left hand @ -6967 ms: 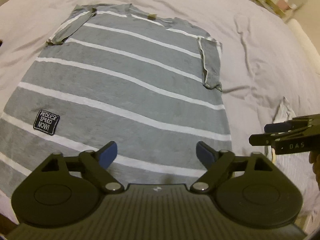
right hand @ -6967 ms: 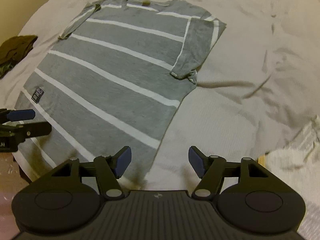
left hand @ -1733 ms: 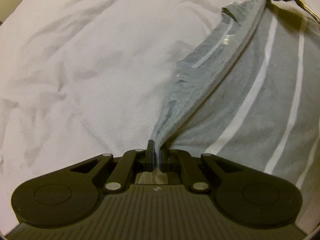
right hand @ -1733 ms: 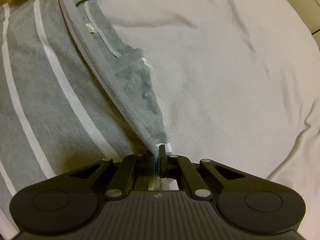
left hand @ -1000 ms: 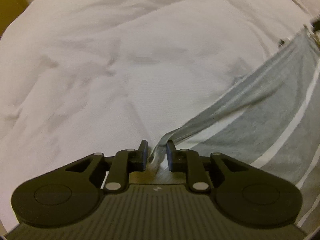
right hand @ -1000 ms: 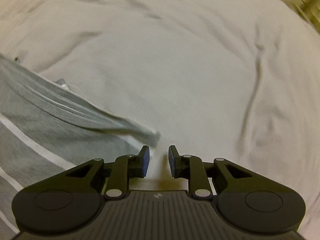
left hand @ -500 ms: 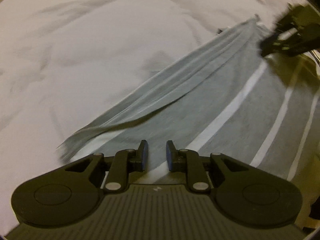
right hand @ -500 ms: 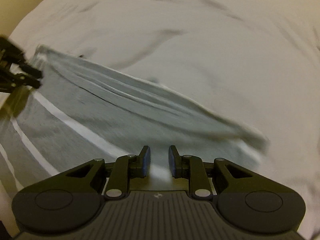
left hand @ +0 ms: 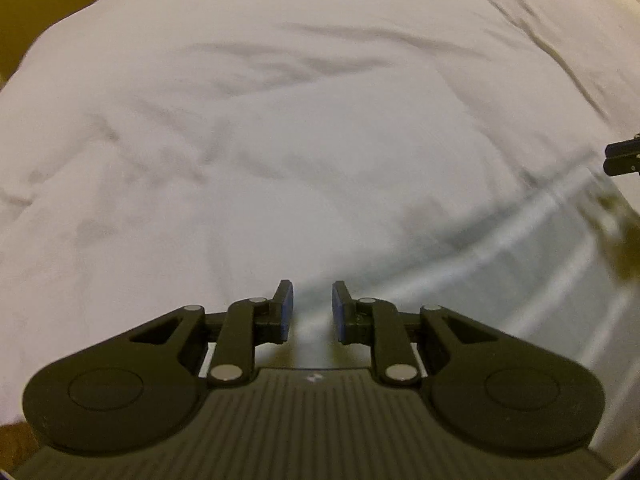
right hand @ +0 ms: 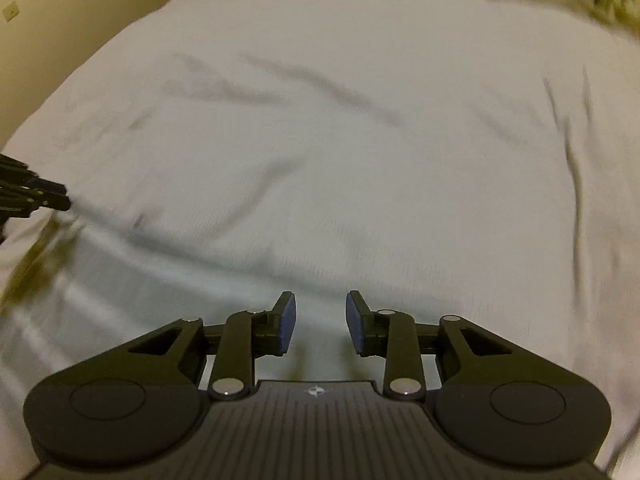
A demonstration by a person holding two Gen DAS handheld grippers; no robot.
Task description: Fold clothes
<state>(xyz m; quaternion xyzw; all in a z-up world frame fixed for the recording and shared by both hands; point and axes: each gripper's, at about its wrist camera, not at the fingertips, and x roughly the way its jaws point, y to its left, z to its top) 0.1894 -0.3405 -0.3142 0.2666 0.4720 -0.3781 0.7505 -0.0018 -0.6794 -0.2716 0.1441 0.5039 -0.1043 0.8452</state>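
Two claws: both in view, each seen from its own wrist camera and at the edge of the other's.
Left claw [left hand: 312, 307]: blue pads parted by a modest gap, nothing between them; it hangs over the near edge of the shirt.
Right claw [right hand: 321, 322]: blue pads parted a little wider, nothing held; white bedding shows through the gap.
Shirt [left hand: 500, 280]: grey with thin white stripes, lying flat on the bed; badly blurred in both views, so collar, sleeves and any fold lines cannot be told.
Shirt position, left view: fills the lower right, its edge running from just ahead of the left claw up toward the right border.
Shirt position, right view [right hand: 80, 280]: fills the lower left, its edge slanting from the left border down toward the right claw.
Bed [left hand: 280, 120]: covered by a white sheet with shallow creases, bare beyond the shirt.
Other claw, left view [left hand: 624, 158]: black tip of the right claw at the right border, above the shirt's far corner.
Other claw, right view [right hand: 36, 198]: black tip of the left claw at the left border, near the shirt's edge.
Wall [right hand: 80, 0]: yellowish, behind the bed.
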